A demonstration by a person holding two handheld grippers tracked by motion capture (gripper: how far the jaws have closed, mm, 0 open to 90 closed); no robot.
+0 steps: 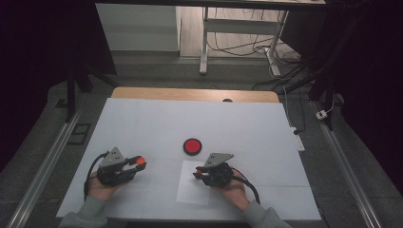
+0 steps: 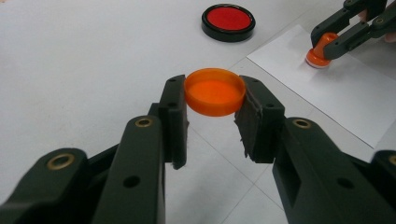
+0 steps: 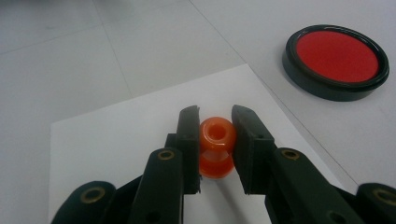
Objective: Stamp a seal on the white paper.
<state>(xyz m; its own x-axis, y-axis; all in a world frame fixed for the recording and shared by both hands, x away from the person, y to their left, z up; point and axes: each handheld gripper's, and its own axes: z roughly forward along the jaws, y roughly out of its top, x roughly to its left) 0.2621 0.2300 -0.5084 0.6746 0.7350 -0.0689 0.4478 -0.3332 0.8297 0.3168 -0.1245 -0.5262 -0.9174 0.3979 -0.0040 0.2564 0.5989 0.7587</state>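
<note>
My left gripper (image 2: 214, 112) is shut on a round orange cap (image 2: 215, 92), held hollow side up a little above the table; from above the cap (image 1: 140, 161) shows at the tip of that gripper (image 1: 138, 163). My right gripper (image 3: 214, 140) is shut on the orange stamp (image 3: 216, 145), whose base presses on the white sheet of paper (image 3: 116, 140). In the high view the right gripper (image 1: 198, 174) stands at the sheet's (image 1: 192, 192) left edge. The stamp (image 2: 319, 52) and paper (image 2: 345, 88) also appear far right in the left gripper view.
A round red ink pad in a black case (image 1: 192, 146) lies open beyond the paper, between the two grippers; it also appears as the ink pad (image 2: 228, 21) and the ink pad (image 3: 336, 60). The white table cover (image 1: 157, 123) spreads wide behind it. Cables and table legs stand on the floor beyond.
</note>
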